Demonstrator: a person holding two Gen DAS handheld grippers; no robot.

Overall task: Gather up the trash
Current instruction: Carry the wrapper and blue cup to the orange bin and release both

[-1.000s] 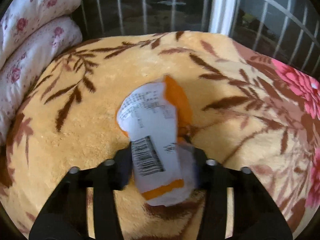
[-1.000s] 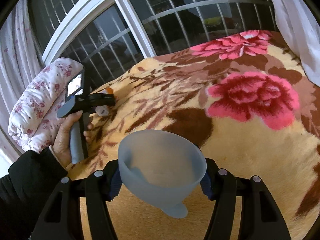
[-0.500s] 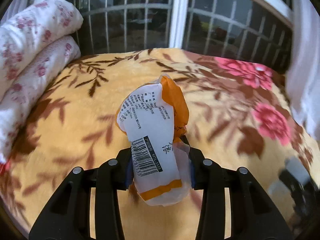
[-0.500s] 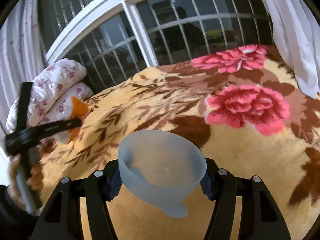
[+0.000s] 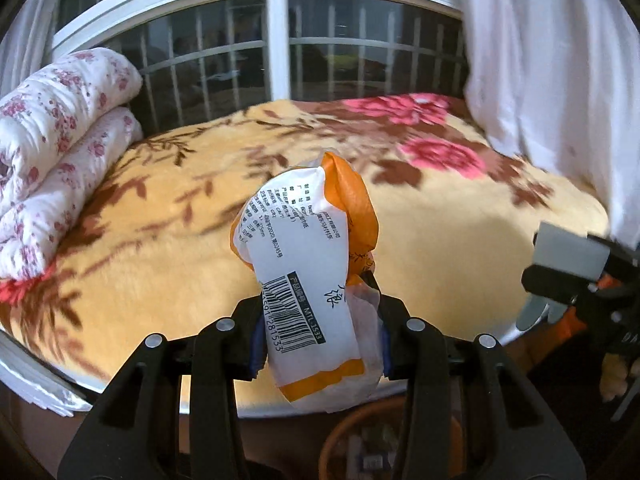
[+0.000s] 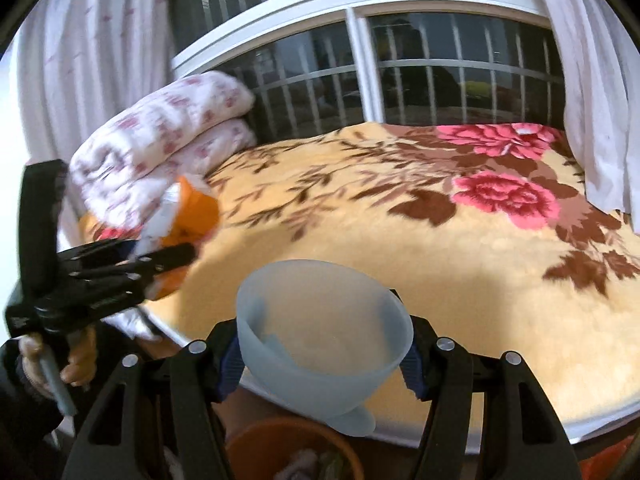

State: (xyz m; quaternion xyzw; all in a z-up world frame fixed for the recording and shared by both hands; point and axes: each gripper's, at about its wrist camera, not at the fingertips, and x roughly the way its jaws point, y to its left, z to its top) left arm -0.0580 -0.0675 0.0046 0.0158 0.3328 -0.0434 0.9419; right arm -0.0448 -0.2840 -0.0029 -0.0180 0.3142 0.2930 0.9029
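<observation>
Orange-and-white wrapper (image 5: 308,276) with black barcode; translucent pale-blue bowl (image 6: 324,332); yellow bed blanket (image 6: 440,248) patterned with pink roses and brown leaves; white quilt (image 5: 60,128) with pink floral print; orange bin (image 6: 288,448).

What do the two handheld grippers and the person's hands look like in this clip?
Both the left gripper and right gripper are matte black, two-fingered, with silver screw heads and blue fingertip pads. The bare left hand grips a grey handle, emerging from a black sleeve.

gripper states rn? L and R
Left gripper: closed on the orange-and-white wrapper.
Right gripper: closed on the translucent plastic cup.
</observation>
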